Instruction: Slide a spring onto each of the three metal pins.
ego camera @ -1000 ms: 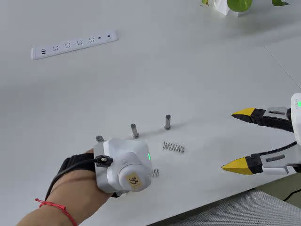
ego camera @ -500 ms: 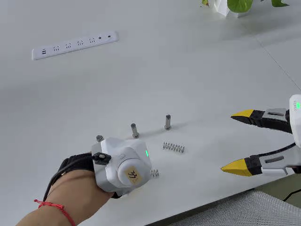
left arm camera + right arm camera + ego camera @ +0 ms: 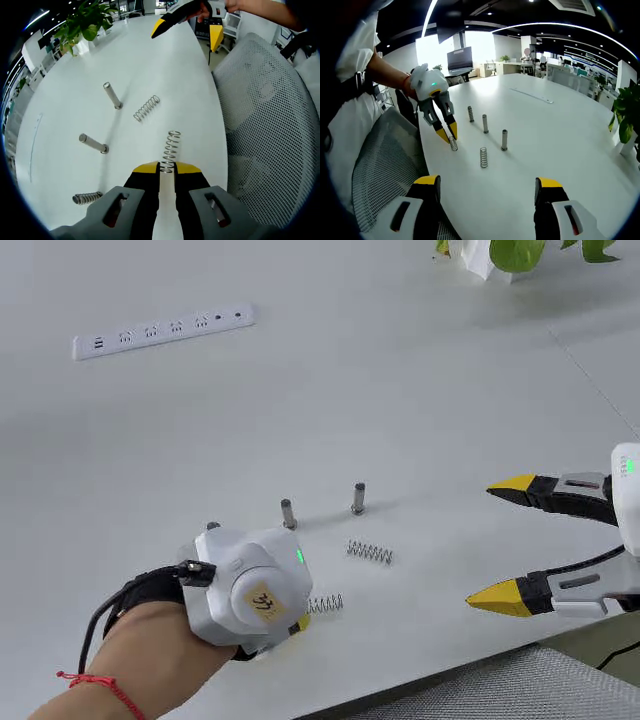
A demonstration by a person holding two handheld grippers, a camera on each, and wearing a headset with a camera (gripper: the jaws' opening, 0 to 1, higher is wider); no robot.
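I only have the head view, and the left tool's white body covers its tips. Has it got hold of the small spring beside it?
Observer: Yes. In the left gripper view the left tool has its yellow-tipped jaws shut on one end of that small coiled wire spring.
Operator: And the pin half hidden behind it?
Observer: That short grey metal pin already wears a spring along its shaft.
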